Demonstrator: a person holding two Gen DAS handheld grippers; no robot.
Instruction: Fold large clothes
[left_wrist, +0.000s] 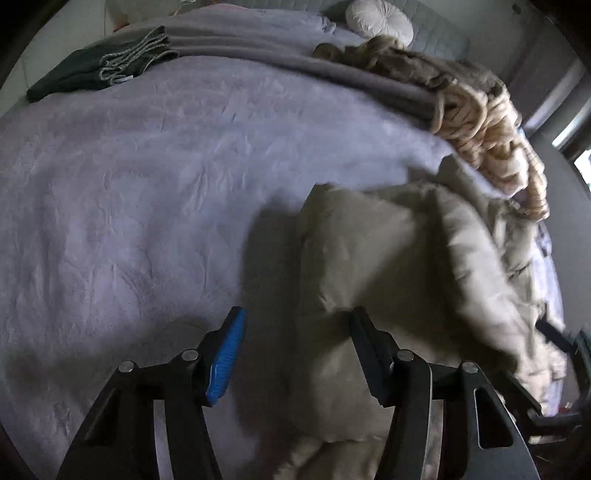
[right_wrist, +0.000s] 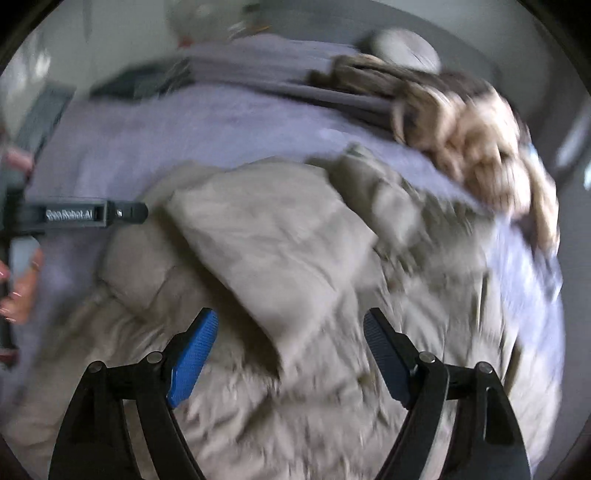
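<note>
left hand-held gripper: jaws wide apart, holding nothing
right hand-held gripper: jaws wide apart, holding nothing
beige coat: crumpled on bed, near right

The bed cover is pale lavender, plain, with a darker grey-mauve blanket banded across its far side. The large garment near right is a flat beige-khaki (its surface looks quilted in the right wrist view, though blur hides detail). Far left lies a dark green folded cloth edged with whitish fringe. A chunky knit throw on the far right runs from brown to cream. The round cushion is white. Each tool, left tool and right tool, is black with bright blue ribbed pads.
</note>
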